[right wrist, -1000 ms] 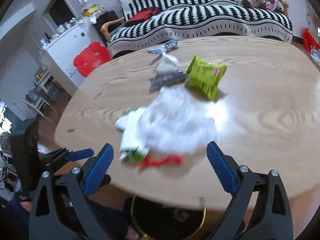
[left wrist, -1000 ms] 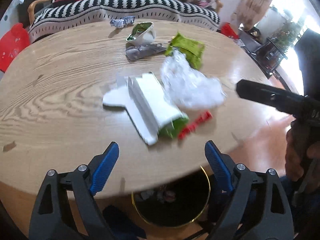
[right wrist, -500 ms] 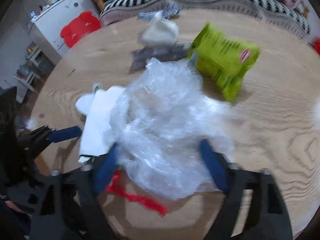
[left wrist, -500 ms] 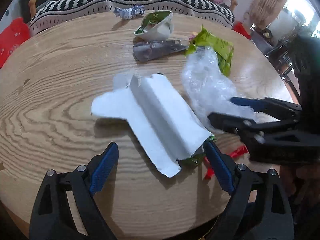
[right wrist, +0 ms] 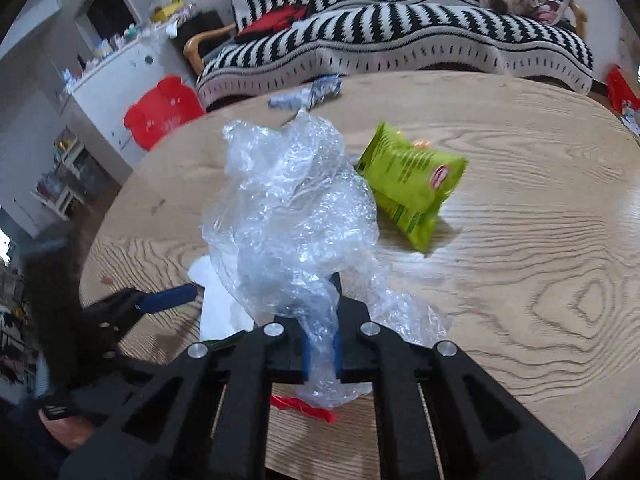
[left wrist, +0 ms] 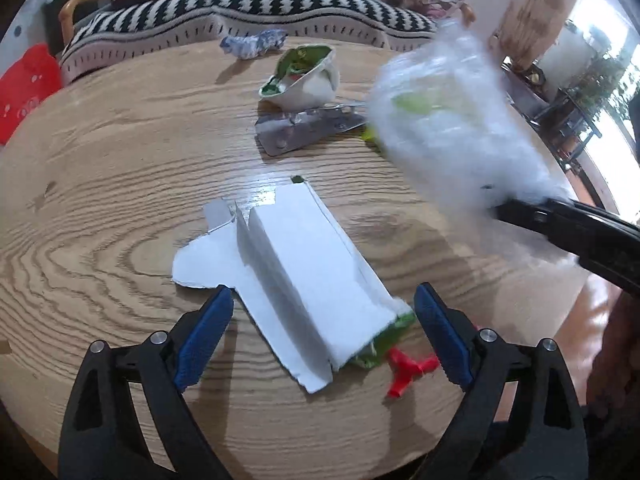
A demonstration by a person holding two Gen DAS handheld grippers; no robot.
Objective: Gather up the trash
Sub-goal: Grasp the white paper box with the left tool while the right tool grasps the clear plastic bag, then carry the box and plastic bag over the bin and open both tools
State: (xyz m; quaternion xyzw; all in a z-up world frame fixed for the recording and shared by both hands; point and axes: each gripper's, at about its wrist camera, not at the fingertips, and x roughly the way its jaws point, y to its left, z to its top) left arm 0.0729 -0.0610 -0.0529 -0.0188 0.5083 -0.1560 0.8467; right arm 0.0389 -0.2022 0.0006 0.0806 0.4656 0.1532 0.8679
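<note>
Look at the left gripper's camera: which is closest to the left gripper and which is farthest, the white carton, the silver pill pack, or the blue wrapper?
1. White carton: lying between the open left gripper fingers.
2. Silver pill pack: mid-table, beyond the carton.
3. Blue wrapper: far edge of the table, near the striped sofa.

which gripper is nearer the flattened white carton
Left. The left gripper hangs open with its fingers either side of the white carton's near end; the right gripper is off to the side, shut on the clear plastic wrap.

Oval wooden table [left wrist: 100, 168], white carton [left wrist: 304, 276], green packet [right wrist: 412, 184], blister pack [left wrist: 308, 130]
</note>
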